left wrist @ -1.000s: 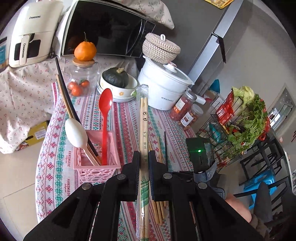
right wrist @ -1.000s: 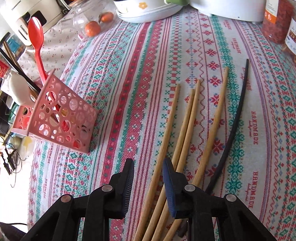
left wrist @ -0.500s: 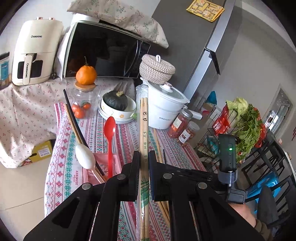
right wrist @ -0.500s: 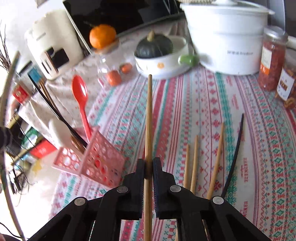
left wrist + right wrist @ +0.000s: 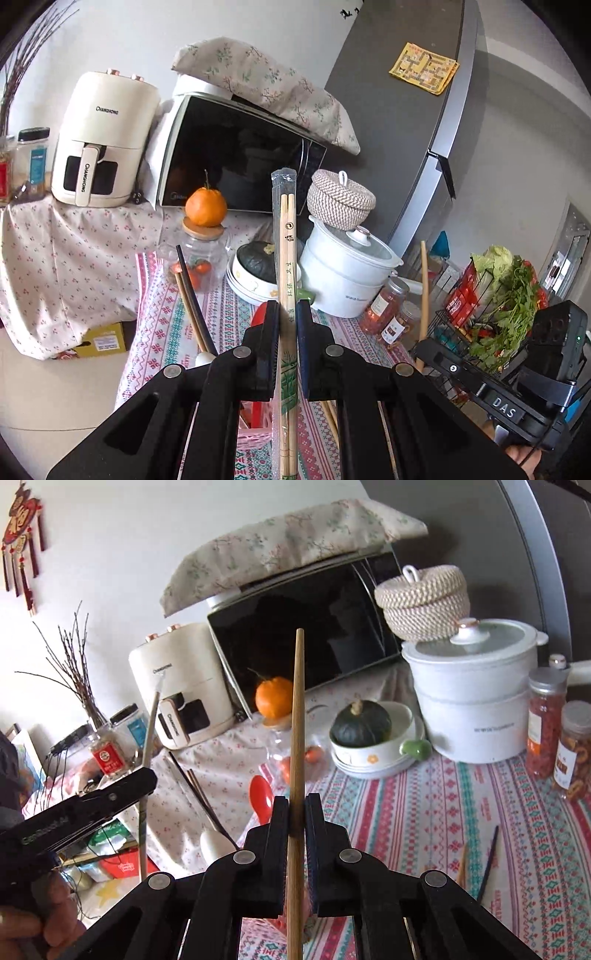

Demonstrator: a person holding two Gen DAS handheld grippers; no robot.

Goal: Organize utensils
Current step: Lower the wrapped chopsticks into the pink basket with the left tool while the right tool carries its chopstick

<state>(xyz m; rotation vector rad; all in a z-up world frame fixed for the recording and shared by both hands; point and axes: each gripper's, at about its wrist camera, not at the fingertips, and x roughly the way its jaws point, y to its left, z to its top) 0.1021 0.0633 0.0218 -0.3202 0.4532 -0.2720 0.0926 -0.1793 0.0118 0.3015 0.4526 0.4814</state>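
Observation:
My left gripper (image 5: 288, 314) is shut on a clear-wrapped pair of wooden chopsticks (image 5: 287, 251), held upright above the table. My right gripper (image 5: 296, 808) is shut on a single wooden chopstick (image 5: 297, 716), also upright; it shows in the left wrist view (image 5: 424, 288) too. The pink utensil basket (image 5: 255, 432) sits mostly hidden under the left gripper, holding a red spoon (image 5: 261, 801), a white spoon (image 5: 212, 843) and dark chopsticks (image 5: 190, 291). A wooden chopstick (image 5: 462, 864) and a black one (image 5: 489, 856) lie on the tablecloth at right.
A bowl with a green squash (image 5: 364, 723), a white pot (image 5: 476, 701), a glass jar topped by an orange (image 5: 205, 236) and spice jars (image 5: 546, 720) stand at the back. Behind are a microwave (image 5: 236, 155) and an air fryer (image 5: 103, 140). A vegetable rack (image 5: 498, 306) stands right.
The right gripper closed on one wooden chopstick from the table and lifted it upright. Both grippers rose and tilted up, so the basket dropped below view.

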